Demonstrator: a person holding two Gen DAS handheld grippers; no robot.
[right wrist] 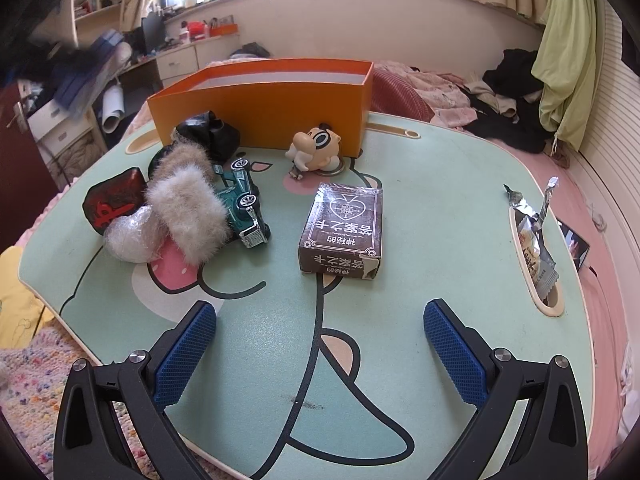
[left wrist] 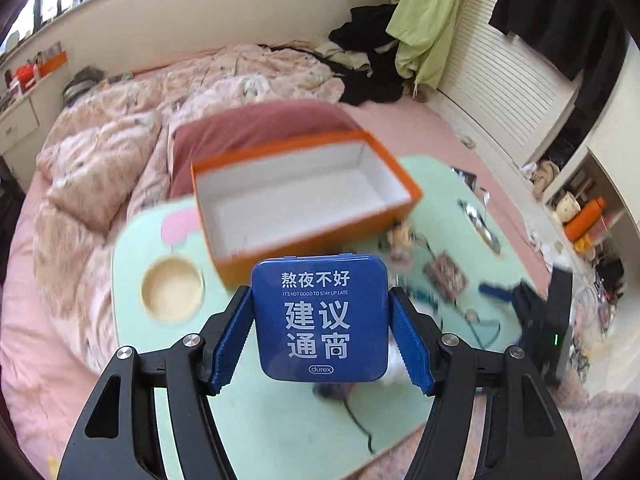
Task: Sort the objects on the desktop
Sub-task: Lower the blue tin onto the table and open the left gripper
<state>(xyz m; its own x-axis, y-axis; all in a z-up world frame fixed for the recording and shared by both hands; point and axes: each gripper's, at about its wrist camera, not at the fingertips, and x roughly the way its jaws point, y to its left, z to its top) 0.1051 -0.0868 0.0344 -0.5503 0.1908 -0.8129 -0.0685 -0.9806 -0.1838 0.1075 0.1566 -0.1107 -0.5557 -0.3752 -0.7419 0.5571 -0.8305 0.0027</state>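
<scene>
Tin, blue (left wrist: 320, 316), pinched between pads of left gripper (left wrist: 321, 330), held above table (left wrist: 132, 248) w/ orange box (left wrist: 320, 220) just ahead, prob. drop target; right gripper (right wrist: 320, 354) spread wide, nothing inside, hovering near card box (right wrist: 342, 234).

Left wrist view: orange box (left wrist: 304, 200) and small items beyond blue tin (left wrist: 320, 318) smeared by motion, unidentifiable; tin hides desk (left wrist: 280, 420) patch behind it. Right wrist view: box interior hidden by its front wall; blue blur (right wrist: 84, 80) at upper left unreadable; foil packet (right wrist: 536, 252) partly sunk in desk-edge slot
</scene>
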